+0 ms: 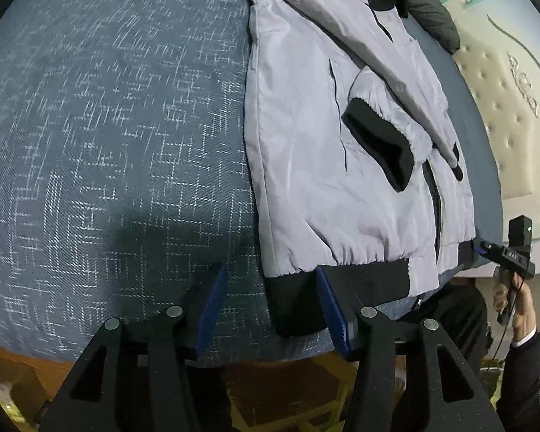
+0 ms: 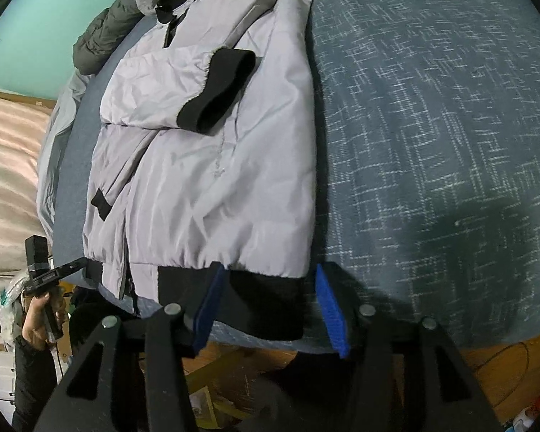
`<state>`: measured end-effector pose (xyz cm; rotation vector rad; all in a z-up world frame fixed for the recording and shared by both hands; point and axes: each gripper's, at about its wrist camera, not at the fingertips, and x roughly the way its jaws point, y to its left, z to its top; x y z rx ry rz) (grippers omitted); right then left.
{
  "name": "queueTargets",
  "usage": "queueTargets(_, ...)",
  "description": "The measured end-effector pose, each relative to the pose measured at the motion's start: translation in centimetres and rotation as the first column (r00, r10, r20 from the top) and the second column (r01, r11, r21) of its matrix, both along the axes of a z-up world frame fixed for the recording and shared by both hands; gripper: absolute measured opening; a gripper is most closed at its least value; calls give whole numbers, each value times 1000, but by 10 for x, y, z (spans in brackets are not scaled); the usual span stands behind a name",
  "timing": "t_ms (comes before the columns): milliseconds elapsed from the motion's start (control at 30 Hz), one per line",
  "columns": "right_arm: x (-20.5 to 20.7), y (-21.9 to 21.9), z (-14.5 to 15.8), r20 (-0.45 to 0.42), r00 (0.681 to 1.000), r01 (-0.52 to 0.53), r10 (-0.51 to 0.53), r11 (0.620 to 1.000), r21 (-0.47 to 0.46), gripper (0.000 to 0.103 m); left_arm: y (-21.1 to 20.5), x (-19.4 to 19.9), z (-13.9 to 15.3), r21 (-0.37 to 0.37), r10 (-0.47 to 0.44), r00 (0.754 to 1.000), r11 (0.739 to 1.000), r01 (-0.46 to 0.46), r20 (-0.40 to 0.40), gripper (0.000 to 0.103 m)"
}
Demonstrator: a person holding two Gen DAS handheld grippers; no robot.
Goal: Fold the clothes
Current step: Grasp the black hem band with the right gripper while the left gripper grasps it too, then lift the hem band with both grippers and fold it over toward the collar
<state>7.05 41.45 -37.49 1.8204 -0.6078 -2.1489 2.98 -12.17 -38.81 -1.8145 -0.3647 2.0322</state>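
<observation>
Blue bedspread (image 1: 108, 126) with white crosshatch, tufted headboard (image 1: 504, 115) beyond. Lying flat on it, a grey puffer jacket (image 1: 306, 165), sleeves folded across the chest, black cuff (image 1: 381, 144) on top. Left gripper (image 1: 271, 302) spread wide at one corner of the black hem (image 1: 363, 280); right gripper (image 2: 266, 298) likewise spread, straddling the opposite hem corner, gripping nothing.

Wide bare bed (image 1: 108, 126) lies open beside the grey jacket (image 1: 324, 144). A dark garment (image 1: 432, 18) and padded headboard (image 1: 504, 115) crowd its far side.
</observation>
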Motion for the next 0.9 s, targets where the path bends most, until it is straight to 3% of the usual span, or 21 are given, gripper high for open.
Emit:
queueTargets(200, 2, -4, -4, -1, 1000, -5, 5, 1000, -20, 55, 8, 5, 0, -2, -34, 999, 999, 34, -13, 55)
queueTargets(533, 5, -2, -8, 6, 1000, -2, 3, 998, -60, 54, 17, 13, -4, 66, -42, 999, 997, 41, 9, 53)
queueTargets(633, 5, -3, -8, 8, 1000, -6, 7, 999, -54, 54, 20, 15, -1, 56, -47, 999, 997, 46, 3, 44)
queueTargets(733, 8, -2, -6, 2, 1000, -5, 5, 999, -52, 46, 21, 19, 3, 40, -54, 998, 998, 54, -14, 34)
queueTargets(900, 13, -2, 1, -20, 1000, -14, 13, 999, -47, 15, 23, 31, 18, 39, -65, 997, 997, 67, -49, 16)
